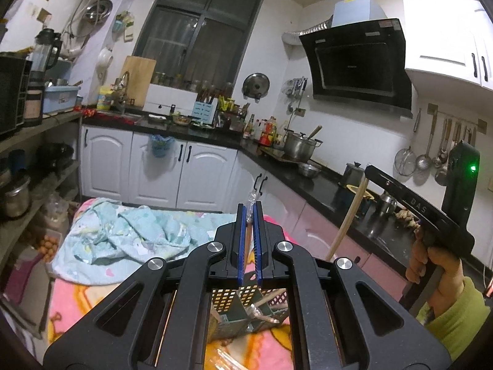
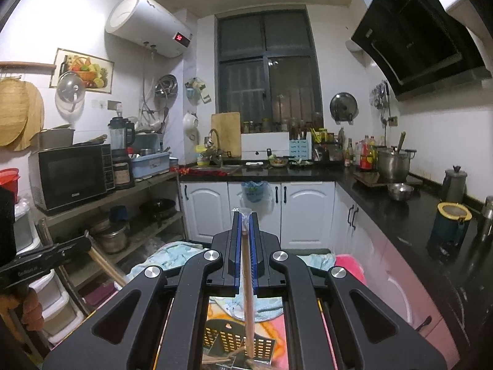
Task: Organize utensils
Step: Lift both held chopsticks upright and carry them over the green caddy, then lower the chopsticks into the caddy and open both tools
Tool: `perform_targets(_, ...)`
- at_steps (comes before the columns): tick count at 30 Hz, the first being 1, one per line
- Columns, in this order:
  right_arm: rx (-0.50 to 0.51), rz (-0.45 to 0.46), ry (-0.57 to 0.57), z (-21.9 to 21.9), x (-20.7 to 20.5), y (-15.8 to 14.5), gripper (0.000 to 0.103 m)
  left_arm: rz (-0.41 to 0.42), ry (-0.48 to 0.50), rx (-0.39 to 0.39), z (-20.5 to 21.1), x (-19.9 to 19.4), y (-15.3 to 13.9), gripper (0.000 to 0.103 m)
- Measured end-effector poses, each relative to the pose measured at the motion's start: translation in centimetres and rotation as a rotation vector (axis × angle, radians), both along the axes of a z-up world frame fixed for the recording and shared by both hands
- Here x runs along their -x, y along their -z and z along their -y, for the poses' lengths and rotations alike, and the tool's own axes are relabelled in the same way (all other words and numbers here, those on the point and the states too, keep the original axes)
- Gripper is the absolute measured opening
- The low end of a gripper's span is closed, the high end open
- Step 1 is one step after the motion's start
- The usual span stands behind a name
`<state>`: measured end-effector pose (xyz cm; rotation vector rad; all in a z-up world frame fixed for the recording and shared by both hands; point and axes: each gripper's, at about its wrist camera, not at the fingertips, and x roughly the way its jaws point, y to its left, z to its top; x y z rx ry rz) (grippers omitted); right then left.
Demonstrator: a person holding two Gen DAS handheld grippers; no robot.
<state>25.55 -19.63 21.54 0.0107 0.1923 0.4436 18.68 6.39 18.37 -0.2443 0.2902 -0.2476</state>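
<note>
While both grippers hang over pink blanket [image 1: 71, 296], left gripper [image 1: 250, 215] clenched on wrapped utensil [image 1: 248, 234], right gripper [image 2: 245, 225] clenched on wooden stick [image 2: 248, 296]; stick hangs down into perforated caddy [image 2: 237, 343], other utensils [image 1: 268, 300] lying inside; blue cloth [image 1: 123, 234] crumpled beyond caddy

My left wrist cam sits behind its gripper fingers [image 1: 249, 215], high over the pink blanket [image 1: 71, 296], facing the far window [image 1: 197, 34] and angled right toward the range hood [image 1: 357, 64]. My right wrist cam looks along its own fingers [image 2: 246, 225], squarely at the same window [image 2: 268, 64]. Both share the far counter [image 2: 255, 172], white cabinets [image 1: 154, 169] and the slotted basket [image 2: 237, 342] close below. Each catches the other gripper at its edge.
</note>
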Motion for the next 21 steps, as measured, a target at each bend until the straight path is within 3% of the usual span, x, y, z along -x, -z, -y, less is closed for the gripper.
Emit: perform_targets(21, 0.007, -0.076, 0.025, -0.6, -4.0, 5.3, 0.005, -0.097, 0.013, 0.002, 0.9, -3.0, 4.8, 0.002)
